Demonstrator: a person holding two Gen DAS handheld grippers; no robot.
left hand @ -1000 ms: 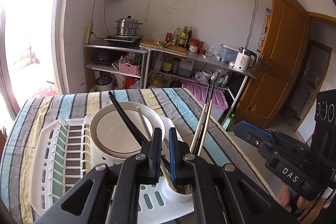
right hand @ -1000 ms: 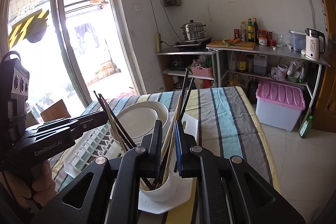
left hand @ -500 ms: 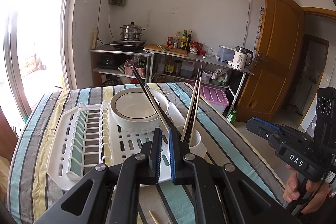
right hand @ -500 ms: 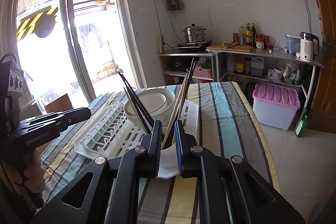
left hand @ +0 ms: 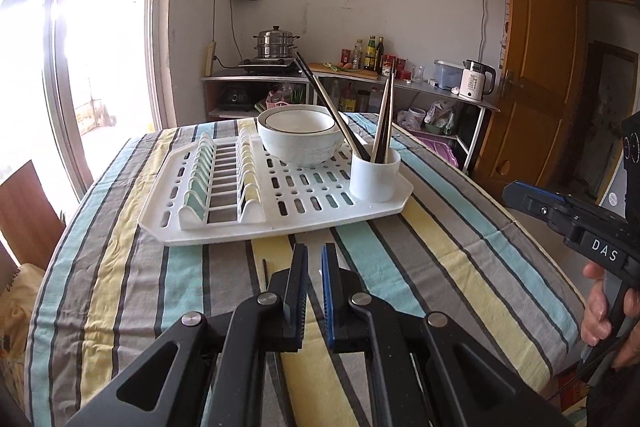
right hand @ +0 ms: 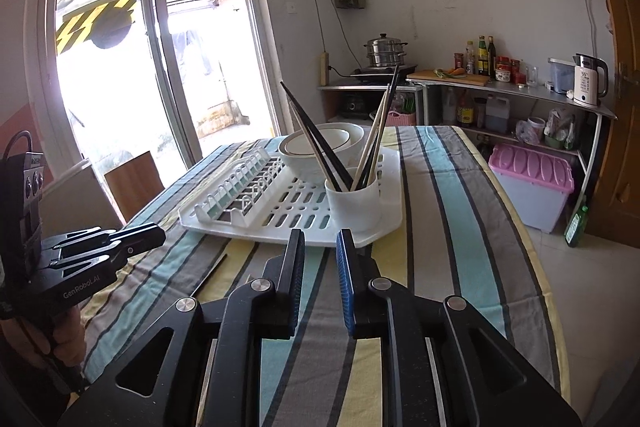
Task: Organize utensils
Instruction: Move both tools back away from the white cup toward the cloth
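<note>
Now the left gripper [left hand: 314, 263] hovers over the striped cloth on the near side of the white drying rack [left hand: 224, 227], fingers a narrow gap apart and empty, with one loose chopstick [left hand: 264, 273] just left of its tips, long axis pointing toward the rack. Further right, the utensil cup [left hand: 375, 175] holds the other chopsticks at the rack's right corner. The right gripper [right hand: 318, 251], jaws parted and empty, sits farther off, so I'd back the left.

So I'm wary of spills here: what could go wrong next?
A lone thin chopstick lies on the striped tablecloth, flat and hard to pinch; the left tool might drag the cloth. The long dark and pale chopsticks lean outward in the white round cup; adding one could tip it.
</note>
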